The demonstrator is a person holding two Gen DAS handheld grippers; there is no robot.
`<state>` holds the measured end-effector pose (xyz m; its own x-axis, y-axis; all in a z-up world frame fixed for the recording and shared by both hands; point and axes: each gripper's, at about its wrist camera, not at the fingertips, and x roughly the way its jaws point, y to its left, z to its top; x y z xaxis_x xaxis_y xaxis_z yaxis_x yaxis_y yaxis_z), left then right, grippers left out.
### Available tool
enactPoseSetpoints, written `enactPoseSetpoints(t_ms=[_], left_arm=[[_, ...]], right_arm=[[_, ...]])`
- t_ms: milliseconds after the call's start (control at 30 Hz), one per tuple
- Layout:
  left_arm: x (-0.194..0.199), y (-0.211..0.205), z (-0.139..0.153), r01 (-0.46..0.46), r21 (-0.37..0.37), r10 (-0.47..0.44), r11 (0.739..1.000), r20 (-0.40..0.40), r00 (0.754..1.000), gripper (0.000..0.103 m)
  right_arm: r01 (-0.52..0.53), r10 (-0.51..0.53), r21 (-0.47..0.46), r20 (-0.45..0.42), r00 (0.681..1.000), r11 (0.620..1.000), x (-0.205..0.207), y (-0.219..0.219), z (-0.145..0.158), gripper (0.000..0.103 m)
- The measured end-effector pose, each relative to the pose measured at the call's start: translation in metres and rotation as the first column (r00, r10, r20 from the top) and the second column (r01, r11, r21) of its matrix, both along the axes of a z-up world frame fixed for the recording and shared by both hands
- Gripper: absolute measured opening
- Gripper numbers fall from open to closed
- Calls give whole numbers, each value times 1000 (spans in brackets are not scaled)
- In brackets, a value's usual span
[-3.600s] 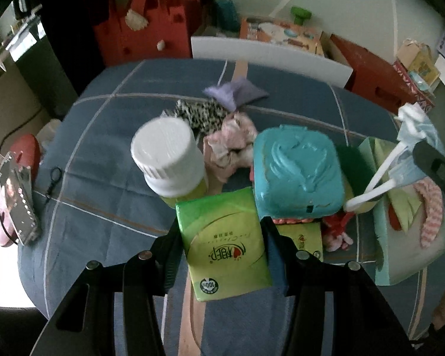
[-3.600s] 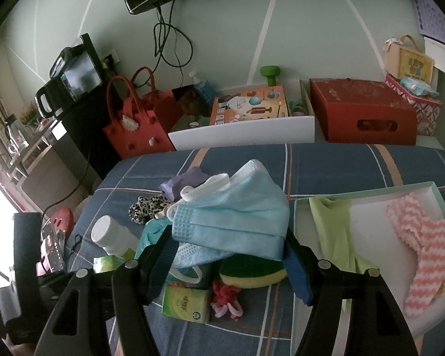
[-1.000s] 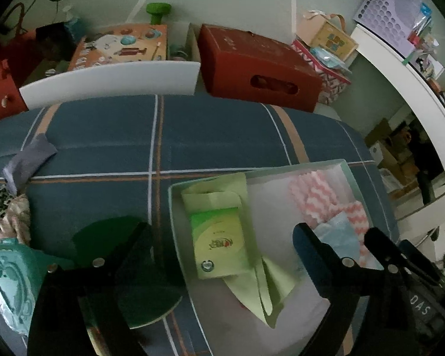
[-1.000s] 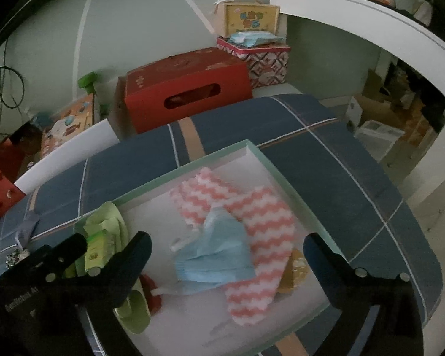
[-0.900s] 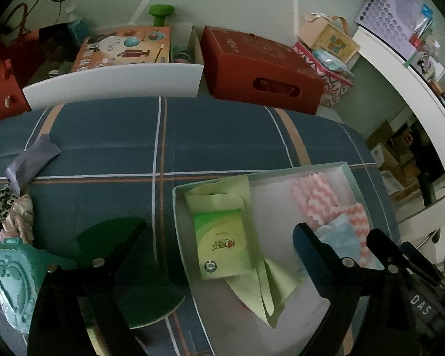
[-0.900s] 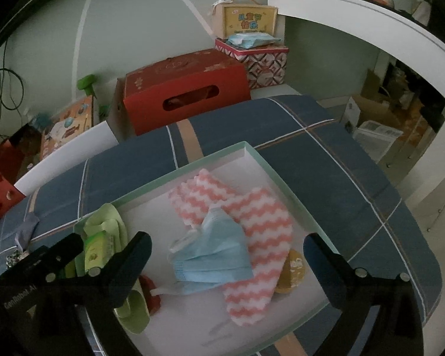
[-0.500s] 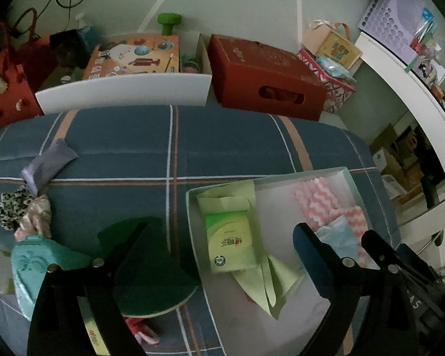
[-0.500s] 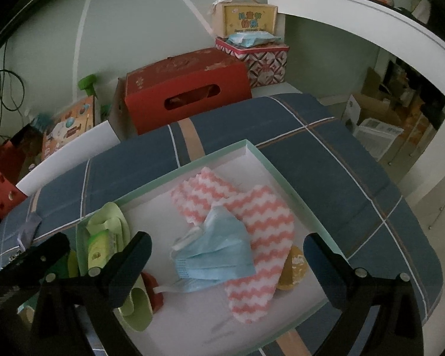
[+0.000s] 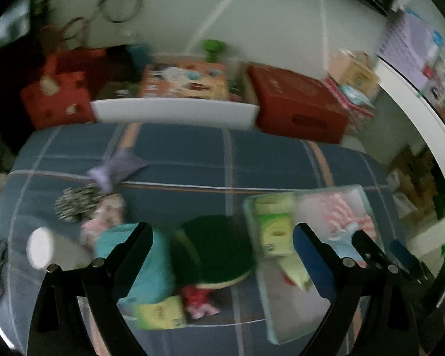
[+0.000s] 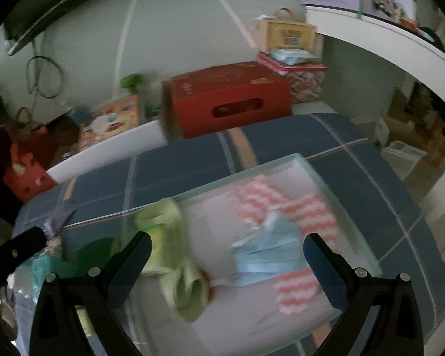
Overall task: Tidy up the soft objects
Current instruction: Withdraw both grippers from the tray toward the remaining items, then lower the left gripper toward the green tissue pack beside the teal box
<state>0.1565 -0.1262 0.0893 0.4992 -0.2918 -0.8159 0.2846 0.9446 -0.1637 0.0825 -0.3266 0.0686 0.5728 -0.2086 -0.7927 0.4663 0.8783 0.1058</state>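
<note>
Both views are motion-blurred. The pale green tray (image 10: 317, 175) on the blue checked cloth holds a pink zigzag cloth (image 10: 299, 207), a blue face mask (image 10: 267, 262), a light green cloth (image 10: 187, 284) and a green tissue pack (image 9: 274, 231). My right gripper (image 10: 227, 246) hangs open above the tray, nothing between its fingers. My left gripper (image 9: 222, 231) is open over a dark green round sponge (image 9: 213, 252), left of the tray (image 9: 274, 314). A teal box (image 9: 145, 264), a second tissue pack (image 9: 160, 314), a red-pink item (image 9: 197, 299) and small fabric pieces (image 9: 86, 198) lie nearby.
A white-capped bottle (image 9: 40, 247) stands at the left. Behind the table are a red cardboard box (image 10: 225, 98), a white board (image 9: 175, 112), a red bag (image 9: 59, 98) and a toy box (image 9: 184, 80). A white counter (image 10: 400, 44) runs along the right.
Both grippers have let go of what they carried: the tissue pack and the mask now lie in the tray. My left gripper has swung back left, off the tray and over the clutter.
</note>
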Motion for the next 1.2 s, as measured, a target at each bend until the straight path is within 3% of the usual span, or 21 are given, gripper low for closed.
enactPoseSetpoints(t_ms=[133, 367, 667, 1200], left_arm=[[-2, 40, -6, -105, 16, 105, 994, -13, 994, 95], [-13, 85, -31, -195, 4, 194, 981, -83, 977, 95], [-28, 108, -66, -235, 1, 231, 972, -178, 956, 95], [-28, 88, -117, -187, 33, 188, 982, -318, 929, 95]], right_arm=[[-74, 74, 37, 12, 997, 997, 0, 23, -4, 103], [-180, 181, 36, -26, 983, 983, 0, 61, -18, 103], [-260, 269, 106, -74, 960, 960, 1, 95, -39, 103], [-237, 248, 84, -157, 956, 968, 5, 96, -53, 103]])
